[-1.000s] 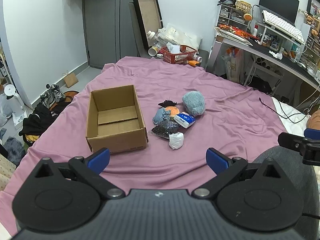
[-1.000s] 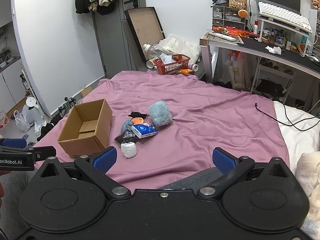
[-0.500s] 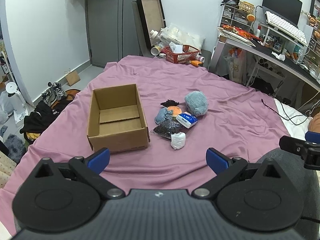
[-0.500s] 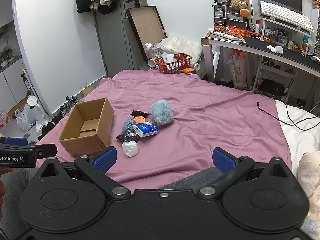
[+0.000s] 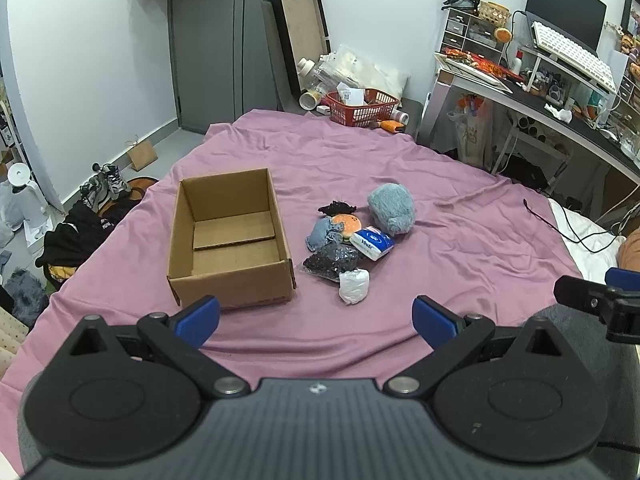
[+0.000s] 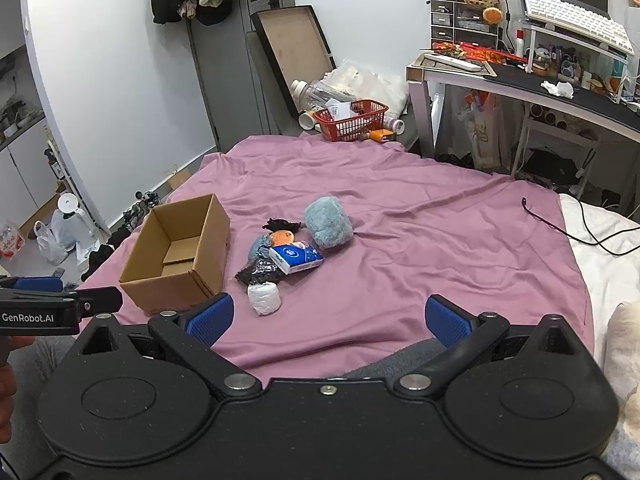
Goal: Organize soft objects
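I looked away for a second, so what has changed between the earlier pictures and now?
Very little. Both views drifted slightly, so both grippers shifted a bit. The left gripper and right gripper remain open and empty. Nothing was taken or released. The cardboard box stays empty, and the pile beside it, with the blue fluffy toy and tissue pack, lies as before.

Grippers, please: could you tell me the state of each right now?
Left gripper: open, holding nothing.
Right gripper: open, holding nothing.
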`<state>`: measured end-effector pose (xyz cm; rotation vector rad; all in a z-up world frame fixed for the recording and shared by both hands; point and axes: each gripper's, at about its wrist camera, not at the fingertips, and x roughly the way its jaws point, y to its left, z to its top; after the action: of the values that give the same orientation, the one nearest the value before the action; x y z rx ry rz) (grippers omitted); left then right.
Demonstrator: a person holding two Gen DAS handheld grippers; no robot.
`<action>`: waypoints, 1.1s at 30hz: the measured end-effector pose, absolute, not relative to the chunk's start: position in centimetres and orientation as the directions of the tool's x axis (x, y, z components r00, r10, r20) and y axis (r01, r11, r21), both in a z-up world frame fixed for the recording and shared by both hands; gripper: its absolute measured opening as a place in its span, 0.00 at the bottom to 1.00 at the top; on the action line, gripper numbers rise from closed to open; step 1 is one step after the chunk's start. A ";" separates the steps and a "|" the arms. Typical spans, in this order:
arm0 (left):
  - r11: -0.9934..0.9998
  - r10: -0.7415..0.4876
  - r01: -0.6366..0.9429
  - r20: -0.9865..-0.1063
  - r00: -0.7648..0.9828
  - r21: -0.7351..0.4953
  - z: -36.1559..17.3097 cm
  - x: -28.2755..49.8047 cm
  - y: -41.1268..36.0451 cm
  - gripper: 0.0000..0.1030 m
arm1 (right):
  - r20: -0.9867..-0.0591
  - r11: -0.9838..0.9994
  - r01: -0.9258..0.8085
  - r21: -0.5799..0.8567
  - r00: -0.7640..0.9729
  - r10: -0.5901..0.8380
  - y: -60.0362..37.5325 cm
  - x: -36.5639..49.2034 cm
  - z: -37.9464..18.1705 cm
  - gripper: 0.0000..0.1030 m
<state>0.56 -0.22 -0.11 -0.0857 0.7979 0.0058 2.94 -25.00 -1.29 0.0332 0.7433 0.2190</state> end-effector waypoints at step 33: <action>0.994 -0.052 -0.046 -0.779 0.624 -0.104 -5.0 9.4 -2.2 0.97 | -0.723 0.962 -0.192 0.194 0.635 0.272 -25.8 11.1 -6.8 0.94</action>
<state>9.38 -2.16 -5.01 -0.1179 0.8972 -0.0035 11.13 -25.78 -6.77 0.1025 0.8424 0.2656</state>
